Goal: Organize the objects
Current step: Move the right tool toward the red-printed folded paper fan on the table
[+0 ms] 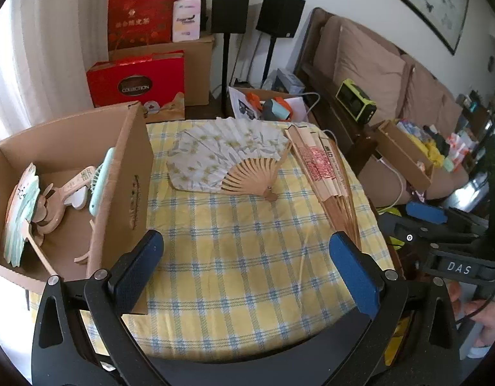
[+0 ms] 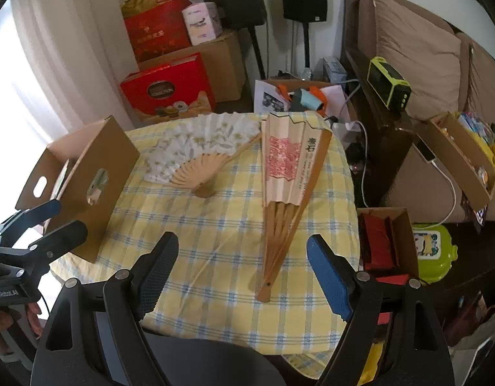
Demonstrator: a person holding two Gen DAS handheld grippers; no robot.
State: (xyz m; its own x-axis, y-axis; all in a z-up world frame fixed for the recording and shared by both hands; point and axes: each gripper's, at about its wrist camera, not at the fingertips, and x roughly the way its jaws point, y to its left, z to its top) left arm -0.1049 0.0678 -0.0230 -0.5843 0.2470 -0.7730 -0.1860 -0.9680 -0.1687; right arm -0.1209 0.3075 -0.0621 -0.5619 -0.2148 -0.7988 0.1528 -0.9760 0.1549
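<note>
Two folding fans lie on the yellow checked tablecloth (image 1: 234, 251). A white floral fan (image 1: 228, 160) (image 2: 199, 148) is spread open mid-table. To its right lies a half-folded tan fan with red print (image 1: 324, 173) (image 2: 286, 173), handle toward me. At the left an open cardboard box (image 1: 125, 173) (image 2: 96, 173) holds several small fans, one a mint handheld fan (image 1: 99, 183). My left gripper (image 1: 247, 257) hovers open over the near cloth, beside the box wall. My right gripper (image 2: 244, 257) is open just above the tan fan's handle end, nothing between its fingers.
Red gift boxes (image 1: 135, 83) and cardboard cartons stand behind the table, with two black speakers (image 1: 279, 13) on stands. A brown sofa (image 1: 369, 64) with a green radio (image 1: 356, 103) runs along the right. Small boxes (image 2: 385, 241) and a green toy case sit on the floor at right.
</note>
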